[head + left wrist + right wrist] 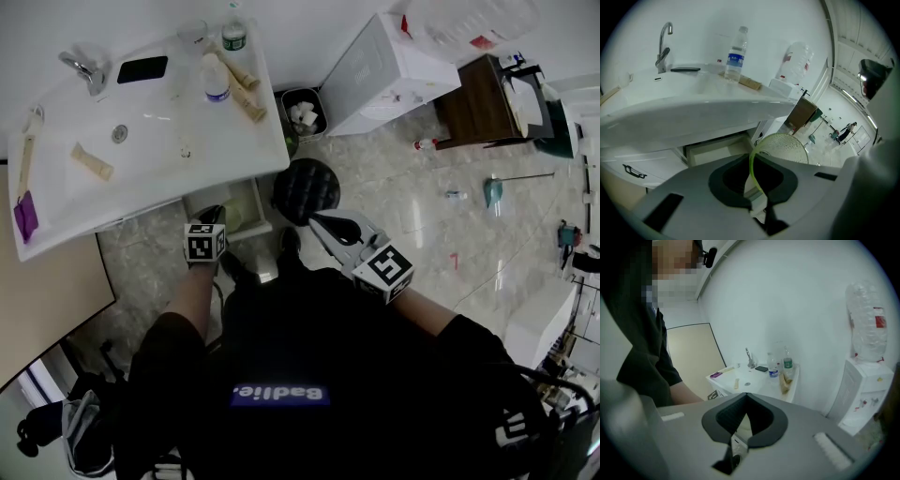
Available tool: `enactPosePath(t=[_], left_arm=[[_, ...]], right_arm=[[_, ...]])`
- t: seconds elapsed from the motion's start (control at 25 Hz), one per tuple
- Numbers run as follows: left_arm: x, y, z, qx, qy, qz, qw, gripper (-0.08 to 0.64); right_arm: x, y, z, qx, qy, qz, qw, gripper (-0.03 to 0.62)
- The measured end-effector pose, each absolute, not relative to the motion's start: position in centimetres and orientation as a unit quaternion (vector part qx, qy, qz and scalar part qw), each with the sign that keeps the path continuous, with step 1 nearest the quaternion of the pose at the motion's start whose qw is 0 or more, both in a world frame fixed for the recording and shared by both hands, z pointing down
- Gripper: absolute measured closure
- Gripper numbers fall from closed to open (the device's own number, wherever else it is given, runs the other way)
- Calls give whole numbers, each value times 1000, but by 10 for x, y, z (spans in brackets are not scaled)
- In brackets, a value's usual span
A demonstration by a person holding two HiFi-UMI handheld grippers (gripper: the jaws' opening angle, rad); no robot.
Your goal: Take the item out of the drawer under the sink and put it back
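Even, cool white light fills the room and casts no hard shadows. The white sink top [178,131] is bright and almost washed out. The polished floor [441,234] on the right carries soft, pale reflections. At the near edge the person's dark clothes [309,356] lose nearly all detail. Both gripper views are round and ringed in black, with straight lines bowing toward the rim. The wall [787,301] looks flat and slightly hazy.

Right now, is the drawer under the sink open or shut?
Open: the drawer juts out below the sink, its pale inside showing in the left gripper view.
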State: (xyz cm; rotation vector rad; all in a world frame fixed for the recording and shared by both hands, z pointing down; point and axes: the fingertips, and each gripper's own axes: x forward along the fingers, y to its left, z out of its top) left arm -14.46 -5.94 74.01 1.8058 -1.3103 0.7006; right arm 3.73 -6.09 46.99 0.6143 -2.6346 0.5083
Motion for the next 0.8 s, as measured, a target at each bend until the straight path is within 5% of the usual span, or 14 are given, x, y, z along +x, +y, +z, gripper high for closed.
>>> enactPosePath(t=[0.8], left_arm=[[-163, -60, 869, 643, -508, 377, 431, 535]], right_arm=[[90, -72, 501, 275, -905, 206, 251, 591]])
